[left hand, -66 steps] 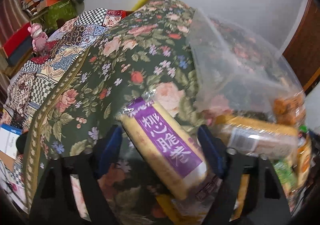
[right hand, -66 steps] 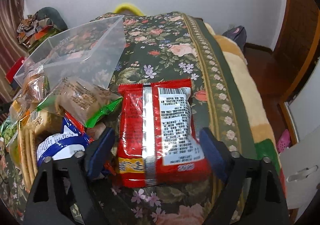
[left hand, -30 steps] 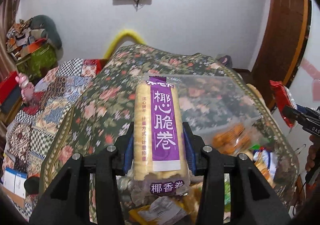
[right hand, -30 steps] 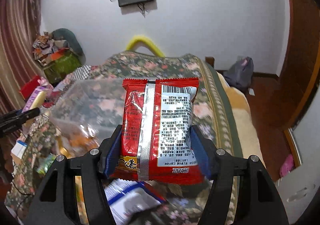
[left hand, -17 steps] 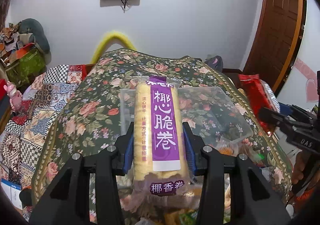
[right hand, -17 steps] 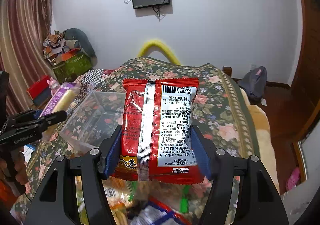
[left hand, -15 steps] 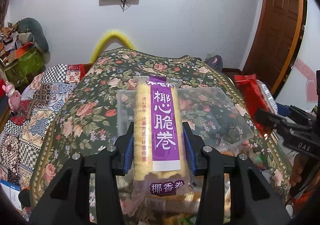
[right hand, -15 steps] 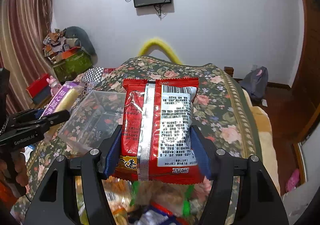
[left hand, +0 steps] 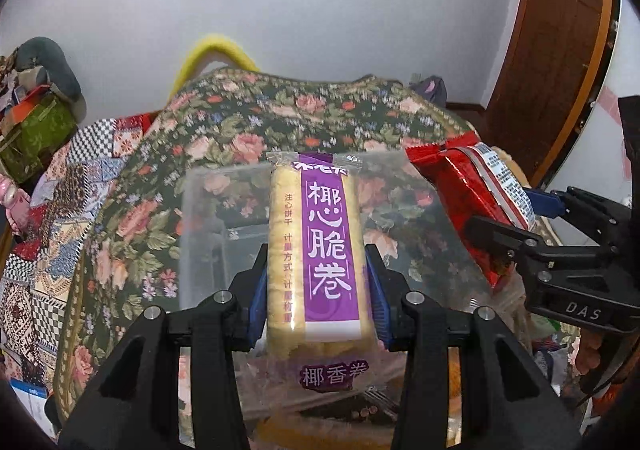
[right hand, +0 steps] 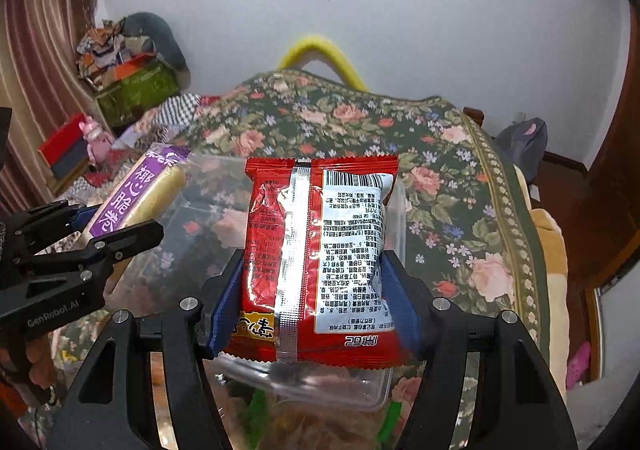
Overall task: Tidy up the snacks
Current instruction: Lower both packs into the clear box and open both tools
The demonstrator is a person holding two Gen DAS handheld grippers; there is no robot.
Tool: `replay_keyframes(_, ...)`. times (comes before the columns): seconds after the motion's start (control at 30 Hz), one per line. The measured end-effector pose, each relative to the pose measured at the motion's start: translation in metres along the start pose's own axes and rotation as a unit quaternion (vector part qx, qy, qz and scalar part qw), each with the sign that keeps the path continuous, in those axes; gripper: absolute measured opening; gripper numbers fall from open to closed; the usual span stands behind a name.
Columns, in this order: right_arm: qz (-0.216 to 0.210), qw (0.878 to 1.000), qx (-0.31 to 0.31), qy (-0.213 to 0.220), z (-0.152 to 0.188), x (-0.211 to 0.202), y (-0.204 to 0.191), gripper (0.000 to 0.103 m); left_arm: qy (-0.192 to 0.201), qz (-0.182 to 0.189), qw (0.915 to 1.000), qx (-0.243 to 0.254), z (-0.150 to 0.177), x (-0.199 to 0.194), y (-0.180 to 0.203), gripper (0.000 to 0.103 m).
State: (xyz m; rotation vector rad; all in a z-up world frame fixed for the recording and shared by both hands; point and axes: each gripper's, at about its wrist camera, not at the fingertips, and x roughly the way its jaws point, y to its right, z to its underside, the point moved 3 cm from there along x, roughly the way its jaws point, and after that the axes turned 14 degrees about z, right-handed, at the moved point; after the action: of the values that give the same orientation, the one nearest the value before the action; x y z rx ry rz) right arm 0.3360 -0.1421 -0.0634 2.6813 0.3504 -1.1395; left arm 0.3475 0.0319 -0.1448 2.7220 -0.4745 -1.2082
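My left gripper [left hand: 316, 290] is shut on a long yellow wafer-roll pack with a purple label [left hand: 316, 250] and holds it over a clear plastic bin [left hand: 208, 234] on the floral-covered table. My right gripper [right hand: 316, 298] is shut on a red snack packet [right hand: 320, 250], back side up, held over the same bin [right hand: 208, 234]. The red packet [left hand: 468, 189] and right gripper [left hand: 560, 250] show at right in the left wrist view. The wafer pack [right hand: 136, 193] and left gripper [right hand: 80, 246] show at left in the right wrist view.
Loose snack packets [right hand: 280, 418] lie heaped near the bin's front edge. The floral cloth [right hand: 440, 177] stretches behind and right of the bin. Boxes and clutter [right hand: 128, 81] stand at the far left. A wooden door [left hand: 560, 49] is at the right.
Both grippers closed on their packs, lifted them off the table, and have now moved toward each other, bringing both packs over the clear bin.
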Motion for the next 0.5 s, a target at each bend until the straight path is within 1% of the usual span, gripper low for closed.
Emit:
replay_keyframes(0.13, 0.000, 1.000, -0.012, -0.017, 0.001, 0.008, -0.002, 0.062, -0.014, 0.001, 0.9999, -0.004, 0.002, 0.012, -0.004, 0.043)
replay_keyframes(0.27, 0.009, 0.999, -0.032, -0.017, 0.001, 0.008, -0.007, 0.062, -0.015, 0.006, 0.9998, -0.007, 0.001, 0.015, -0.005, 0.042)
replay_keyframes(0.37, 0.008, 0.999, -0.035, -0.019, 0.001, 0.008, -0.009, 0.062, -0.014, 0.011, 0.9998, -0.010, 0.000, 0.013, -0.005, 0.042)
replay_keyframes(0.5, 0.002, 0.999, -0.033, -0.020, 0.002, 0.005, -0.010, 0.063, -0.006, 0.014, 0.9999, -0.007, 0.001, 0.001, -0.001, 0.043)
